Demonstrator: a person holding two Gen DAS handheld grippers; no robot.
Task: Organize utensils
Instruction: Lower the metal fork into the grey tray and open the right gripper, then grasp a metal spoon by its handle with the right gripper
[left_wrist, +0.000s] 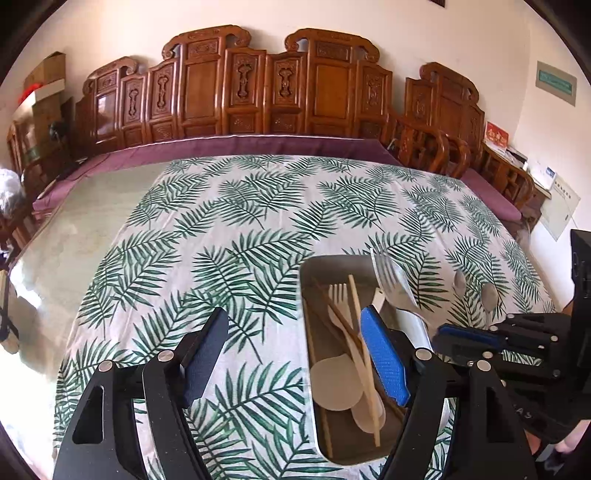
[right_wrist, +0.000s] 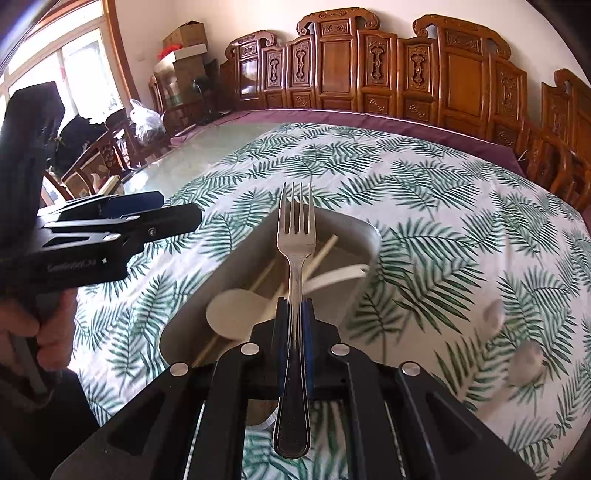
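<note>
Steel is what the right gripper (right_wrist: 293, 314) is clamped on: a metal fork (right_wrist: 295, 258) is held by its handle between the nearly closed blue pads, tines pointing forward and away, the handle end projecting back over the gripper body; the grip near mid-handle is judged to keep the fork balanced for placement. The fork is carried above the grey tray (right_wrist: 365, 229), which is judged to be its destination; inside the tray a wooden fork (left_wrist: 338, 295), chopsticks (left_wrist: 364, 354) and wooden spoons (left_wrist: 336, 382) are already collected, lying roughly lengthwise, with a white utensil (right_wrist: 336, 277) leaning on the tray's rim. The left gripper (left_wrist: 295, 354) is held with jaws wide apart and nothing between them, one blue pad hanging over the tray's edge; no contact with any utensil is seen. Two small pale spoons (left_wrist: 489, 293) are left on the leaf-patterned tablecloth (left_wrist: 236, 221) beside the tray, still to be gathered. Carved wooden chairs (left_wrist: 258, 85) are ranged beyond the table.
</note>
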